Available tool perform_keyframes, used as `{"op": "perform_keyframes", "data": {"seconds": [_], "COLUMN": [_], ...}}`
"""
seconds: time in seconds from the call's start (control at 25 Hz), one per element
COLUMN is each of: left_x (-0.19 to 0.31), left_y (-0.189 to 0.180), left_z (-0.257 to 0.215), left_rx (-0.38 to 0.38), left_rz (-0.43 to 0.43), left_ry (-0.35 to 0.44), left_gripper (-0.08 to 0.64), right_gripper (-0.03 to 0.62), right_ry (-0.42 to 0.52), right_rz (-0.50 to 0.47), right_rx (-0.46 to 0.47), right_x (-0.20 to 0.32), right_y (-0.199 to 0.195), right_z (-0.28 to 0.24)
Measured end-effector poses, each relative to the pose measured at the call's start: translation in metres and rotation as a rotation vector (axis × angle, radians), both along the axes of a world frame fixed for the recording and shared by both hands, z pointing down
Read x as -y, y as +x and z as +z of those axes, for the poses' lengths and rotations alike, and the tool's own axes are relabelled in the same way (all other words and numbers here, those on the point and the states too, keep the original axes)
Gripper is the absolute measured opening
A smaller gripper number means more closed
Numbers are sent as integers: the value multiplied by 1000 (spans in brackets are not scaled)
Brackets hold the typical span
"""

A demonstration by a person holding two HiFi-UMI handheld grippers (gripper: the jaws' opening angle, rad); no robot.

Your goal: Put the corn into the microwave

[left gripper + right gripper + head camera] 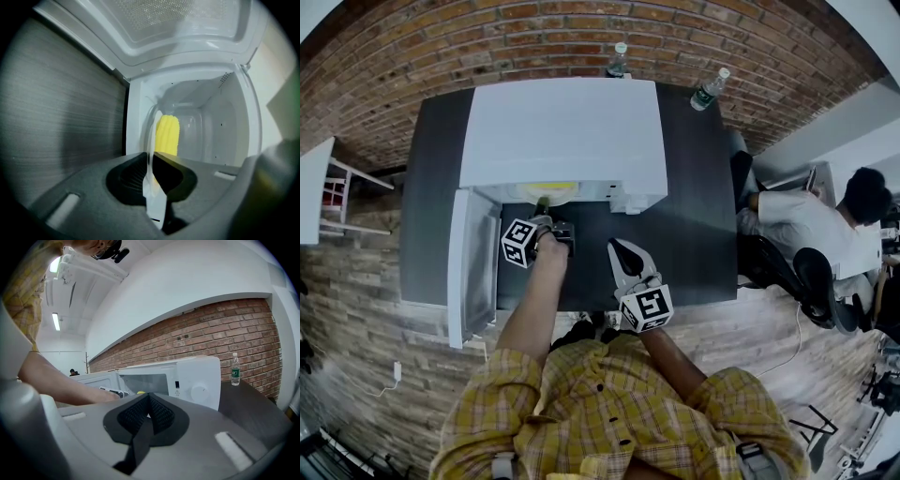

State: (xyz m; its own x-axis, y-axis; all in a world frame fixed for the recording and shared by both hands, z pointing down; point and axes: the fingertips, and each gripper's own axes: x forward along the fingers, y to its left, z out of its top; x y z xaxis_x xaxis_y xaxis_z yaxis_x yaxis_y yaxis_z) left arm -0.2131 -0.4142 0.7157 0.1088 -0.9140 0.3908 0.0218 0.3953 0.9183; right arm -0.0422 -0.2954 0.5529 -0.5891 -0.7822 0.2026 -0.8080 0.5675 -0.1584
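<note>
A white microwave (562,131) stands on the dark table (694,225) with its door (469,267) swung open to the left. My left gripper (546,214) reaches into the opening. In the left gripper view it (151,161) is shut on the rim of a thin white plate (152,140), seen edge-on, and a yellow corn cob (167,136) lies on the plate inside the white cavity (211,131). The corn shows as a yellow patch (548,187) under the microwave's front edge. My right gripper (619,248) hangs before the microwave, shut (149,411) with nothing in it.
Two water bottles (618,60) (710,89) stand behind the microwave by the brick wall. A person (811,220) sits at the right end of the table. A white shelf (319,197) stands to the left. The open door (178,18) is close beside my left gripper.
</note>
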Motion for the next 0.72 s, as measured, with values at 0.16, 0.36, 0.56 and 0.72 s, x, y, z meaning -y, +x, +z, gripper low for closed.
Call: {"op": "perform_keyframes", "data": {"seconds": [0.16,0.36,0.56,0.72], "left_x": [-4,-5,0,1], "left_y": [-3,-1,6,7], "left_z": [8,12,14,15], "left_rx": [-13,-44,-97,-106], "left_rz": [-29,-42,-62,-76], "left_ry": [-34,-40,-37,-40], "left_gripper": [118,160,161,167], "right_gripper": [2,2,2,2], "right_ry": [0,-7,-6,-6], "right_rz": [0,4,4,7], "right_rx": [2,1,1,1], "right_x": [-1,-2,-3,-4], "right_y": [0,3,2,4], "right_z": [1,3,2,1]}}
